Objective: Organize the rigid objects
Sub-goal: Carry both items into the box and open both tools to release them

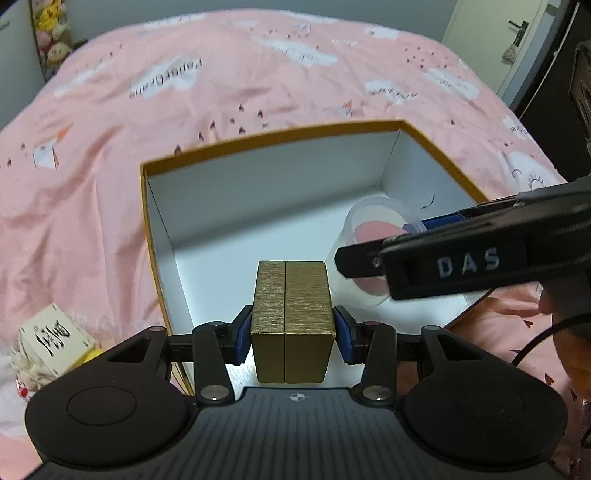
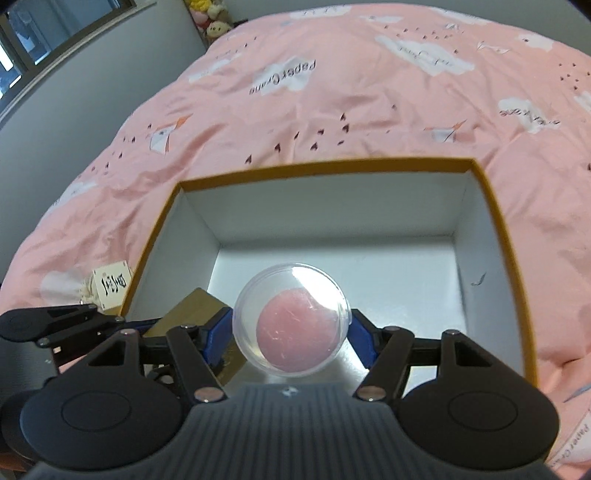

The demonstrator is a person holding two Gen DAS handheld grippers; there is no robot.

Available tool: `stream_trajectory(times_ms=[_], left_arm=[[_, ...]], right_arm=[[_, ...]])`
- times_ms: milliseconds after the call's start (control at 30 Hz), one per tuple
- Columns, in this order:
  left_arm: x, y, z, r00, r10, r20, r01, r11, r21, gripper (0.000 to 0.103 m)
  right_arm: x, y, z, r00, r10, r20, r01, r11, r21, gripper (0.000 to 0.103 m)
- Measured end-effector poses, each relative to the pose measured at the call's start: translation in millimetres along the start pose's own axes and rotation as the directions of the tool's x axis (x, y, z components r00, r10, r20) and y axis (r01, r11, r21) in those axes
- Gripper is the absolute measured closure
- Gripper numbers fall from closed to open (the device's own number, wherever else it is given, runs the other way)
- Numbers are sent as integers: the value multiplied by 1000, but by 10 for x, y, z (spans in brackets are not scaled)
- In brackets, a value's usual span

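My left gripper (image 1: 293,332) is shut on a small gold box (image 1: 291,295), its blue pads pressed to both sides, held over the near part of an open storage box with a yellow rim (image 1: 258,138) and white inside. My right gripper (image 2: 291,326) is shut on a clear plastic capsule (image 2: 291,317) with a pink ball inside, also above the storage box (image 2: 325,165). In the left wrist view the right gripper (image 1: 417,236) comes in from the right with the capsule (image 1: 369,229). From the right wrist, the gold box (image 2: 192,314) and left gripper sit at lower left.
The storage box rests on a bed with a pink crane-print cover (image 1: 221,92). A small cream box with black characters (image 1: 55,339) lies on the cover left of the storage box, seen too as the cream box (image 2: 112,286). Plush toys (image 1: 51,33) sit at the far left corner; a door (image 1: 517,37) stands at far right.
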State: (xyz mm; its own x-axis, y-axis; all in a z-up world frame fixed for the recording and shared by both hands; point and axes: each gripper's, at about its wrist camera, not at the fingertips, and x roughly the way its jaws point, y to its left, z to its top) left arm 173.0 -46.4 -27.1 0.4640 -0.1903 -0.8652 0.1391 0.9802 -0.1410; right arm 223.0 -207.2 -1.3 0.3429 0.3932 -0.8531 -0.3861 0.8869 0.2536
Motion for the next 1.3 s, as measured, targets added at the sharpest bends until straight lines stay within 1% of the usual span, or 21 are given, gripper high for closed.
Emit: stream_trajectory(times_ms=[100,300,333,400,500,600,633,700,800,867,933,1100,1200,1300], left_arm=[[40,17,-4,1000,0,-27,0,1000,-2,52],[60,-51,-5,998,33,-46,-31,999,41,51],[53,-52,-10,999,30,-43,-28,999,43,50],[50,-40,-7,999,24,-42,-23,999,33,41],[21,-22,-9,999,16,-29,-15,1000,28,40],[-135,53,-40,999,-25,35,25,1000,-12,40],[-220,91,-63,997,-39,73,41,999,-28,39],[-356,169,-125,991,-58,123,66,996,-61,39],[-536,268,-240,979,-43,201,65,992,-105,39],[-646,350,-323,967,-40,252,80,985,-152,39],[-715,444,-373,958,-42,284,103,974,-204,38],[-725,649,-394,963,-10,270,85,960,-265,39],[-715,849,-459,964,-13,265,103,939,-329,39],[-707,1009,-534,968,6,251,94,918,-386,39]], right_arm=[[119,30,-8,999,-2,-35,1,1000,-13,37],[255,91,-20,998,-11,-69,9,999,-34,37],[275,98,-20,997,-12,-76,9,999,-36,37],[305,107,-30,996,-4,-90,0,999,-34,37],[334,102,-39,995,-3,-100,-1,999,-32,37],[342,84,-31,995,-16,-99,15,1000,-21,37],[341,71,-24,995,-21,-97,20,1000,-15,37],[333,39,-6,996,-20,-86,20,1000,6,37],[336,28,31,997,-9,-79,12,999,30,37],[362,73,40,997,-23,-78,25,1000,13,37],[407,129,26,996,-31,-85,30,1000,-6,37],[537,297,-32,993,-21,-116,16,999,-44,37],[596,408,-63,992,-34,-122,24,996,-81,37],[620,470,-83,990,-4,-144,-8,997,-81,37]])
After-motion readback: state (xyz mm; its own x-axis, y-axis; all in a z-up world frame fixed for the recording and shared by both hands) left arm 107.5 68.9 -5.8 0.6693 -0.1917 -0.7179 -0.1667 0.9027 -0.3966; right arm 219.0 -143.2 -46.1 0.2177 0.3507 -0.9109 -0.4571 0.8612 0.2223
